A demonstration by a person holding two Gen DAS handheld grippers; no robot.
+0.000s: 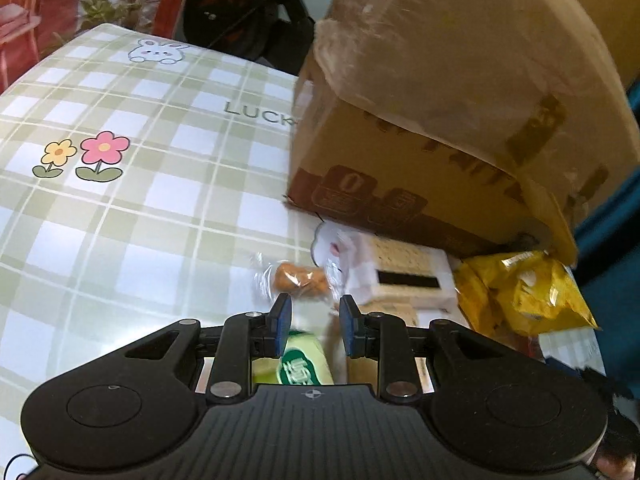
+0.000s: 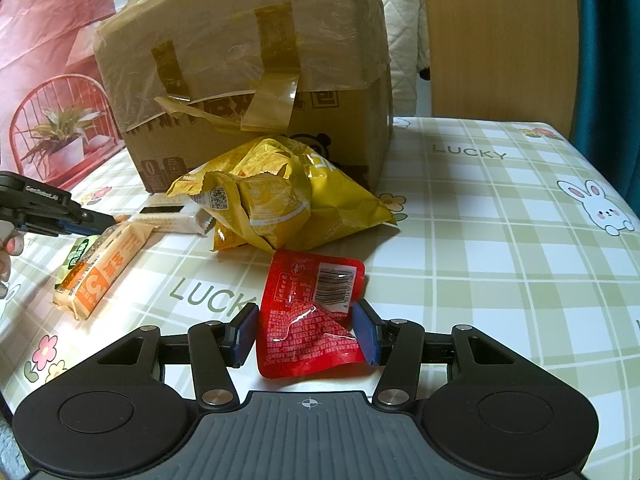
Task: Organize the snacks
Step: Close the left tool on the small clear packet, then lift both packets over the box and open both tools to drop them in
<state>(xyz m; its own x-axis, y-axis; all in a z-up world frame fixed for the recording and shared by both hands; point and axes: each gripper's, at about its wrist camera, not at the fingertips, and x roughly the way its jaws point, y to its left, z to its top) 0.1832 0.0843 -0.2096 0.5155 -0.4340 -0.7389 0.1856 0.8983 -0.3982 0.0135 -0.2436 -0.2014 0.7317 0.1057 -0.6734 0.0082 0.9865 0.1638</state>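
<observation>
The right tongs point(image 2: 306, 330) are clamped on a red pouch point(image 2: 310, 316), one blue pad against each side; the pouch's barcode end reaches forward onto the checked surface point(image 2: 480, 240). Just beyond it lies a crumpled yellow bag point(image 2: 280, 200), resting against the foot of a taped box point(image 2: 248, 80).

The left tongs point(image 1: 314, 326) stand apart over a green-and-orange wafer pack point(image 1: 304, 364), which lies beneath and between the pads; neither pad presses on it as far as the left view shows. In the right view the pack point(image 2: 96, 268) lies flat at the left, with the left tongs' tip point(image 2: 92, 220) at its far end (a hand shows at the frame edge). Ahead of the left tongs sit a small clear-wrapped orange snack point(image 1: 300, 278) and a white packet point(image 1: 404, 276), both near the box point(image 1: 440, 100).
</observation>
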